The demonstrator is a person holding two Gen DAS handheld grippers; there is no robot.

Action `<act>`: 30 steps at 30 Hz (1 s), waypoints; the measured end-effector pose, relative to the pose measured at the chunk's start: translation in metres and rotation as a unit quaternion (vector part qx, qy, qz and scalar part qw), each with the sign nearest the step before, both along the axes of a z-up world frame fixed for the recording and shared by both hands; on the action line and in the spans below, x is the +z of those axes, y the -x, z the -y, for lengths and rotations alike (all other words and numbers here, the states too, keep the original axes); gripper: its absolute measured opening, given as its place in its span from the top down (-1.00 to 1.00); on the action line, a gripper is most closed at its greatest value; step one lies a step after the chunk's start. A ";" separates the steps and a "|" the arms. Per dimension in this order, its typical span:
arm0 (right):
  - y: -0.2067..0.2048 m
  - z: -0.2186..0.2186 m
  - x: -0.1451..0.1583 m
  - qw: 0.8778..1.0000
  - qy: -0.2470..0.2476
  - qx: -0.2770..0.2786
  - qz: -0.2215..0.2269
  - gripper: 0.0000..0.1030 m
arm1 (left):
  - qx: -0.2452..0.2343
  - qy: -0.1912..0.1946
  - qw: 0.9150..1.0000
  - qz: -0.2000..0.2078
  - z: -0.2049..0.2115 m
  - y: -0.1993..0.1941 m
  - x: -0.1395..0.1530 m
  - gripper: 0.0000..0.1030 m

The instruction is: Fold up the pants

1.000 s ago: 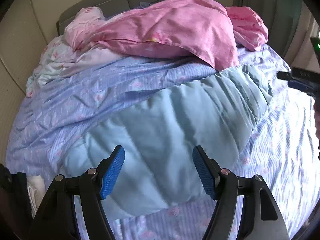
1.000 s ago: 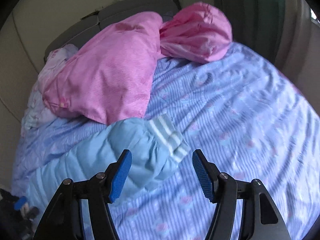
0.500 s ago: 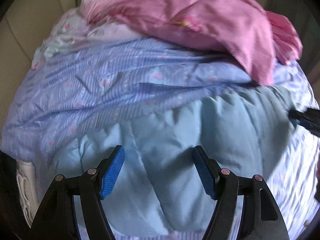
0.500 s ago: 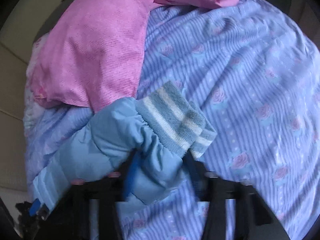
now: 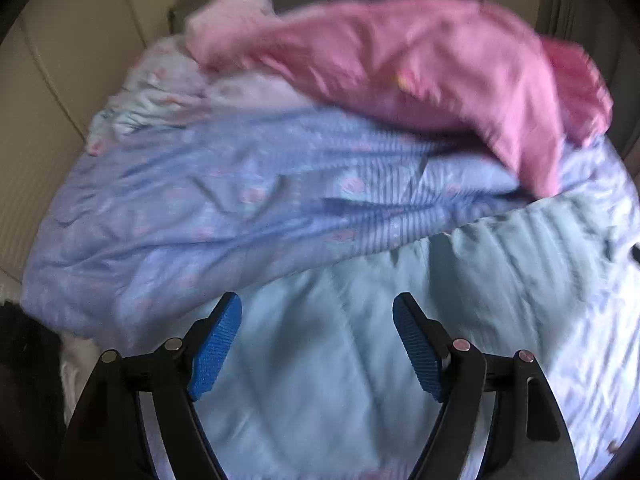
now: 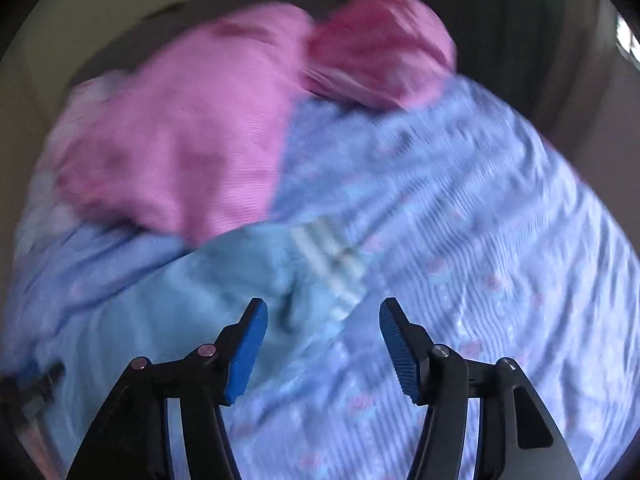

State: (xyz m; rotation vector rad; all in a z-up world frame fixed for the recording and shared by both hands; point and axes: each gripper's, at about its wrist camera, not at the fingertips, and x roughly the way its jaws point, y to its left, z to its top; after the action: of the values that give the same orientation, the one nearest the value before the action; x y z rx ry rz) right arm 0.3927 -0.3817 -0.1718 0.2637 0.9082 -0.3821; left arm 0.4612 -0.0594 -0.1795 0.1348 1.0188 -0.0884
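Light blue quilted pants (image 5: pixel 340 340) lie flat on a bed covered by a purple striped floral sheet (image 5: pixel 224 216). My left gripper (image 5: pixel 317 344) is open and empty, just above the pants' wide end. In the right wrist view the pants (image 6: pixel 192 300) run to a striped knit cuff (image 6: pixel 332 268). My right gripper (image 6: pixel 323 354) is open and empty, just short of the cuff, above the sheet (image 6: pixel 480 240). Both views are blurred by motion.
A pink duvet (image 5: pixel 420 68) and pink pillow (image 6: pixel 384 44) are piled at the bed's head. Pale floral bedding (image 5: pixel 160 96) lies at the far left. A beige padded wall (image 5: pixel 52 80) stands to the left. The left gripper shows at the right wrist view's lower left (image 6: pixel 32 388).
My right gripper dipped close over the cuff half a second ago, then pulled back and up, jaws open now. My left gripper moved nearer the pants and then drew back a little, still open.
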 end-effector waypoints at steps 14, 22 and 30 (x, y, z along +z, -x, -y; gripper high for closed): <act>0.063 -0.180 -0.036 0.964 -0.028 0.262 -0.031 -0.14 | 0.116 0.072 0.989 -0.063 -0.153 0.087 -0.035 -0.29; 0.048 -0.201 -0.050 0.956 -0.043 0.283 -0.060 -0.14 | 0.118 0.147 0.979 -0.078 -0.157 0.062 -0.051 -0.18; 0.044 -0.211 -0.063 0.952 -0.055 0.292 -0.078 -0.14 | 0.131 0.134 0.976 -0.110 -0.152 0.042 -0.073 0.33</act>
State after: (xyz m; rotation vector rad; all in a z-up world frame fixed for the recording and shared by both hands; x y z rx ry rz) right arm 0.3484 -0.1705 -0.2352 0.0565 1.1156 0.2006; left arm 0.4193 0.0930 -0.2529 -0.2611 1.2273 0.0009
